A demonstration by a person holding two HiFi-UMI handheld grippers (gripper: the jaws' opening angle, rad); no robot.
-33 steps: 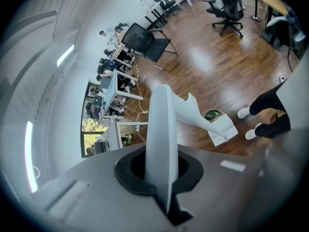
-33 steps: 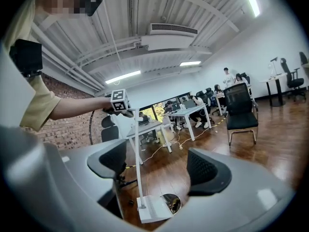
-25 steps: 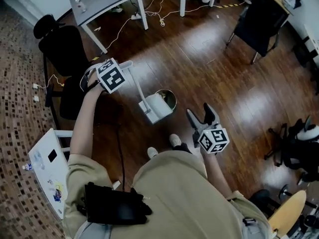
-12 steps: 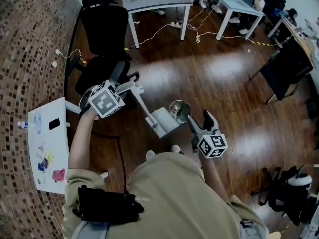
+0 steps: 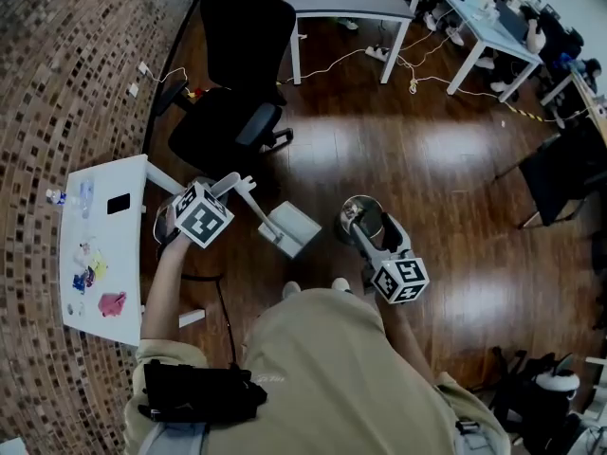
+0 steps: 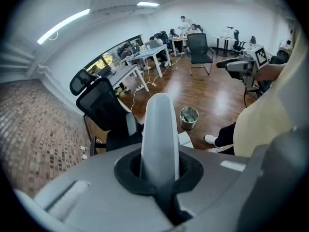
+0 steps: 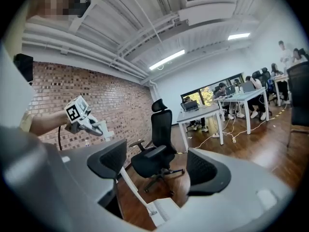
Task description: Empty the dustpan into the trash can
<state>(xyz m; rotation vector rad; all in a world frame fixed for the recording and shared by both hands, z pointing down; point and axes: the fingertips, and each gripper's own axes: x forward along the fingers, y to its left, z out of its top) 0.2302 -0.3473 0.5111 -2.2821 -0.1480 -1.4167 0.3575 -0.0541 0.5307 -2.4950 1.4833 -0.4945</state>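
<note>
Hanging from left tongs (image 5: 235, 182), dustpan (image 5: 290, 227)

No words, numbers or brand names can be read anywhere. One white cube (image 5: 203, 214) and the other white cube (image 5: 398, 279) show only black square patterns, no letters.

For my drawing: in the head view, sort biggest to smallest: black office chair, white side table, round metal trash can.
1. black office chair
2. white side table
3. round metal trash can
</note>
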